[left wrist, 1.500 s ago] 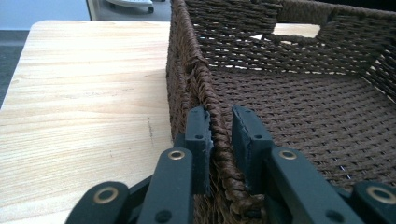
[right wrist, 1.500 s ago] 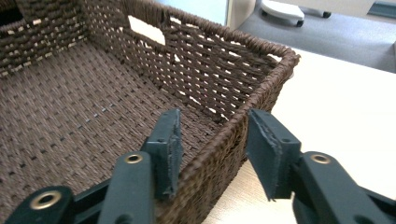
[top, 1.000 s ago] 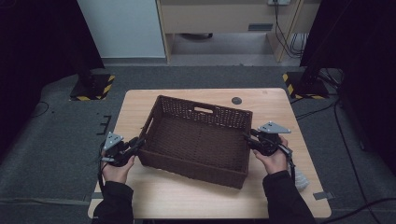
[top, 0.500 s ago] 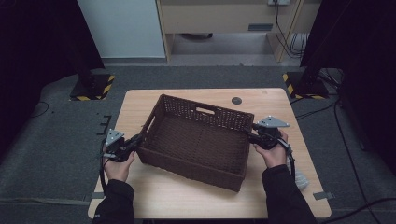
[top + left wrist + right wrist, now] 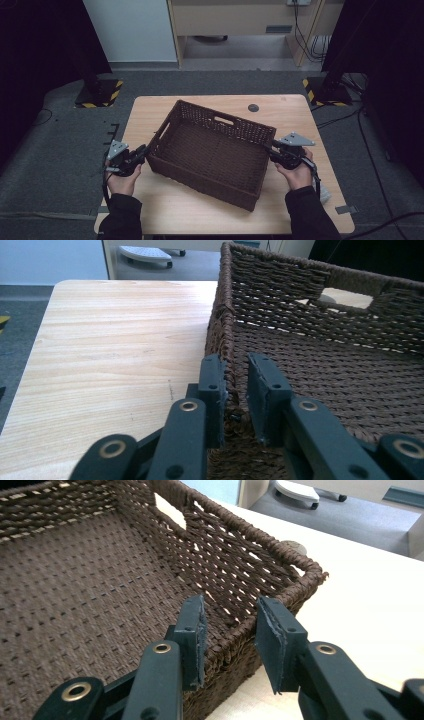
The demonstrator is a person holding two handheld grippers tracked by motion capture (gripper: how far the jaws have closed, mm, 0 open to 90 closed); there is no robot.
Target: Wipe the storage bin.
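A dark brown, rectangular woven wicker basket (image 5: 212,150) sits on the pale wooden table (image 5: 295,107), turned slantwise to the table's edges, its open top up and its inside bare. Cut-out handle slots show in two of its walls.

The left gripper (image 5: 131,159) meets the basket at its left short wall, near the corner closest to the person. In the left gripper view the two black jaws straddle that wall's rim (image 5: 226,371): one jaw stands on the outside of the basket, over the table, the other on the inside. The jaws have just closed on the rim, and the outer pad lies against the weave, so this gripper clamps the basket's wall. The person's left hand (image 5: 122,180) holds the tool just off the basket's left side.

The right gripper (image 5: 278,154) meets the basket at the opposite short wall. In the right gripper view its jaws also straddle the rim (image 5: 235,630), one inside the basket and one outside, with the basket's rounded corner just beyond them. These jaws have just been closing with the wall between them, yet a gap remains between each pad and the weave, so they do not grip. A grey three-cornered plate (image 5: 295,139) rides on top of this gripper.

A small dark round disc (image 5: 253,107) lies on the table beyond the basket's far wall, well apart from it.
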